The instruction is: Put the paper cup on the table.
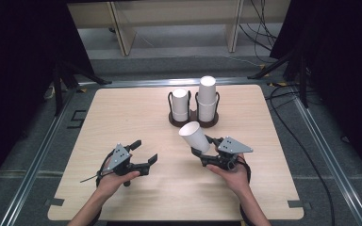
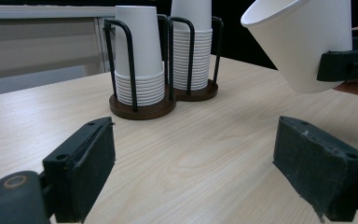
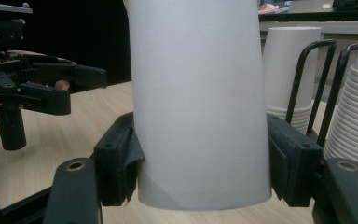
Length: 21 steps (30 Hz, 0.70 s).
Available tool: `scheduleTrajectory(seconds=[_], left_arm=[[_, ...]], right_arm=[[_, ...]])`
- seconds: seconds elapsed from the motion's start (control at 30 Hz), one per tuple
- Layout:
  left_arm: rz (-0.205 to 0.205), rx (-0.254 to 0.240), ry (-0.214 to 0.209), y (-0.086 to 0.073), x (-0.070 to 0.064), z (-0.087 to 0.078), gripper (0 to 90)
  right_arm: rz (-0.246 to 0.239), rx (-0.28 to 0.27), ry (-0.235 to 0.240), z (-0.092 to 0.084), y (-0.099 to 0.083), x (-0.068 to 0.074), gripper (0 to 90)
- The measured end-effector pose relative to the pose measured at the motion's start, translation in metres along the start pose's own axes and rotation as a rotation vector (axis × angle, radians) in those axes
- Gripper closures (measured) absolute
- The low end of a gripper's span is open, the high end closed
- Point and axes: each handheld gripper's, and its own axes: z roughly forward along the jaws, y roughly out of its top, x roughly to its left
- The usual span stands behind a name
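The left gripper [image 1: 143,153] is held low near the table's [image 1: 122,108] front edge, jaws wide, nothing between them. Right of it, a paper cup [image 1: 194,136] is clamped near its base by the right gripper [image 1: 201,145], tilted, above the table's middle. The cup is judged light, thin and easily crushed; a gentle grip is best taken low on its wall. The cup rack [image 1: 194,117] stands toward the far edge.

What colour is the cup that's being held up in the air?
The cup is plain white, with no print. It shows best in the right gripper view.
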Motion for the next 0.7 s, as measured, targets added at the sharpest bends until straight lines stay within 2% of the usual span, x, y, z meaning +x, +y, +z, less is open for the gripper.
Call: scheduleTrajectory(seconds=[0.03, 0.07, 0.1, 0.13, 0.17, 0.2, 0.23, 0.27, 0.3, 0.33, 0.37, 0.4, 0.43, 0.5, 0.53, 0.57, 0.6, 0.63, 0.67, 0.7], left_arm=[[0.013, -0.019, -0.007, 0.000, 0.001, 0.002, 12.5], [0.004, -0.005, 0.000, -0.001, -0.001, 0.002, 12.5], [0.006, 0.007, 0.004, 0.000, -0.002, 0.002, 12.5], [0.018, -0.008, -0.003, -0.001, -0.001, 0.004, 12.5], [0.004, 0.010, 0.000, -0.001, -0.003, 0.004, 12.5], [0.013, 0.001, -0.007, -0.001, -0.004, 0.007, 12.5], [0.014, 0.015, -0.006, 0.000, -0.005, 0.007, 12.4], [0.014, 0.002, -0.013, 0.001, -0.005, 0.009, 12.4], [0.009, 0.012, -0.016, 0.004, -0.006, 0.011, 12.4], [-0.011, 0.006, -0.022, 0.005, -0.008, 0.013, 12.2], [-0.021, -0.004, -0.032, 0.008, -0.009, 0.016, 11.8], [-0.027, -0.017, -0.041, 0.009, -0.010, 0.019, 11.6], [-0.034, -0.035, -0.052, 0.012, -0.011, 0.023, 11.6], [-0.029, -0.019, -0.065, 0.017, -0.014, 0.026, 11.5], [-0.028, -0.018, -0.077, 0.020, -0.015, 0.028, 11.5], [-0.025, -0.016, -0.083, 0.022, -0.016, 0.030, 11.3], [-0.026, -0.004, -0.088, 0.024, -0.017, 0.030, 11.3], [-0.032, -0.002, -0.096, 0.024, -0.018, 0.031, 11.2], [-0.036, 0.000, -0.098, 0.025, -0.018, 0.032, 11.0], [-0.032, -0.002, -0.099, 0.026, -0.018, 0.032, 11.0]], right_arm=[[0.026, 0.012, 0.015, 0.000, 0.000, 0.001, 35.2], [0.032, 0.007, 0.017, 0.001, 0.000, 0.001, 35.2], [0.006, 0.001, 0.007, 0.001, 0.001, 0.000, 35.2], [-0.001, -0.009, 0.006, 0.001, 0.001, -0.001, 35.2], [0.001, -0.024, 0.013, 0.002, 0.001, -0.002, 35.2], [-0.013, -0.017, -0.002, 0.000, 0.002, -0.002, 35.2], [0.009, 0.006, 0.002, -0.002, 0.002, -0.001, 35.2], [0.004, -0.004, -0.003, -0.002, 0.002, -0.002, 35.2], [0.016, -0.014, -0.001, -0.003, 0.002, -0.002, 35.2], [0.011, 0.012, -0.010, -0.005, 0.002, -0.001, 35.2], [0.021, -0.021, -0.008, -0.004, 0.001, -0.001, 35.1], [0.036, -0.013, -0.007, -0.005, 0.000, -0.001, 35.1], [0.034, -0.013, -0.010, -0.005, 0.000, -0.001, 35.2], [0.005, -0.001, -0.040, -0.009, 0.001, -0.002, 35.2], [0.029, -0.015, -0.026, -0.008, 0.001, 0.000, 35.1], [0.008, -0.013, -0.038, -0.009, 0.001, 0.000, 35.2], [0.026, -0.010, -0.026, -0.009, 0.002, 0.001, 35.2], [0.023, -0.009, -0.030, -0.009, 0.002, 0.002, 35.2], [-0.003, -0.016, -0.049, -0.009, 0.002, 0.002, 35.2], [0.040, -0.005, -0.031, -0.008, 0.001, 0.005, 35.1]])
